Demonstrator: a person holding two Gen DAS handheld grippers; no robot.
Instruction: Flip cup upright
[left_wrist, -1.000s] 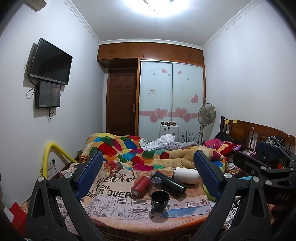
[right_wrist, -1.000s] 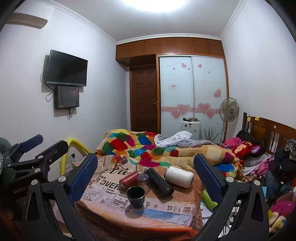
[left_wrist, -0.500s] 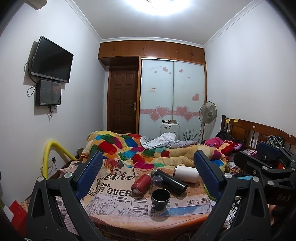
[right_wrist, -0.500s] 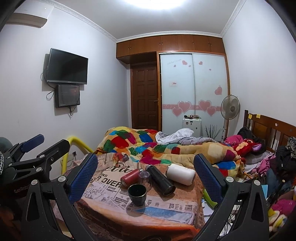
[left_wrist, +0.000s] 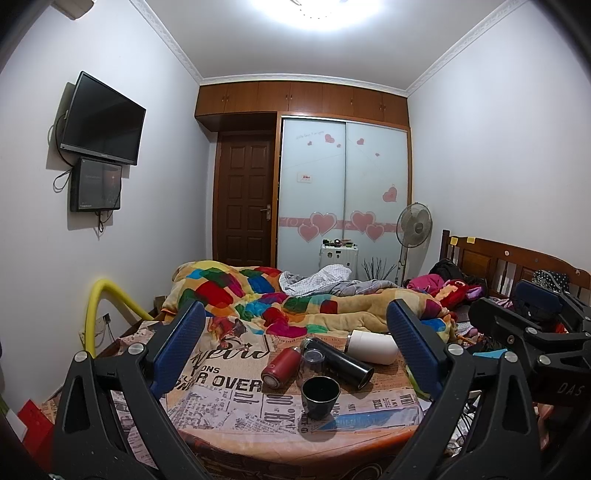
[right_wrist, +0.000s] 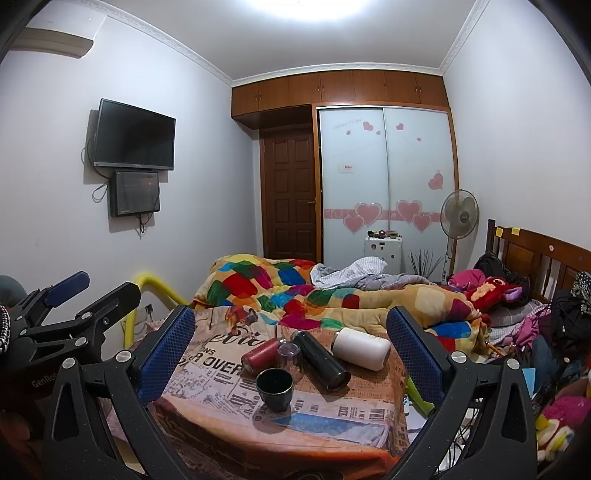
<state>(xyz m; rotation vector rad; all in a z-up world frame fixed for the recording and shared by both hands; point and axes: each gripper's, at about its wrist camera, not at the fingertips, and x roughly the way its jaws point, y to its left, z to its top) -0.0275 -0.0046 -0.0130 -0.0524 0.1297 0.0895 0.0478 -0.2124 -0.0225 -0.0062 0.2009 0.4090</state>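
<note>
A dark cup (left_wrist: 320, 396) stands upright, mouth up, near the front of a table with a newspaper-print cloth (left_wrist: 221, 398); it also shows in the right wrist view (right_wrist: 275, 388). Behind it lie a red bottle (left_wrist: 281, 366), a black flask (left_wrist: 340, 362) and a white flask (left_wrist: 371, 347) on their sides, with a small clear glass (left_wrist: 312, 363) between them. My left gripper (left_wrist: 295, 350) is open and empty, well short of the cup. My right gripper (right_wrist: 290, 350) is open and empty too, held back from the table.
A bed with a colourful quilt (left_wrist: 258, 295) lies behind the table. A yellow padded rail (left_wrist: 99, 306) rises at the left. A wooden headboard (left_wrist: 509, 266) and piled clothes are at the right. A fan (left_wrist: 413, 229) stands by the wardrobe.
Both views have shifted slightly, as if the grippers tilted down a little. Both grippers stay open. The cup and bottles have not moved.
</note>
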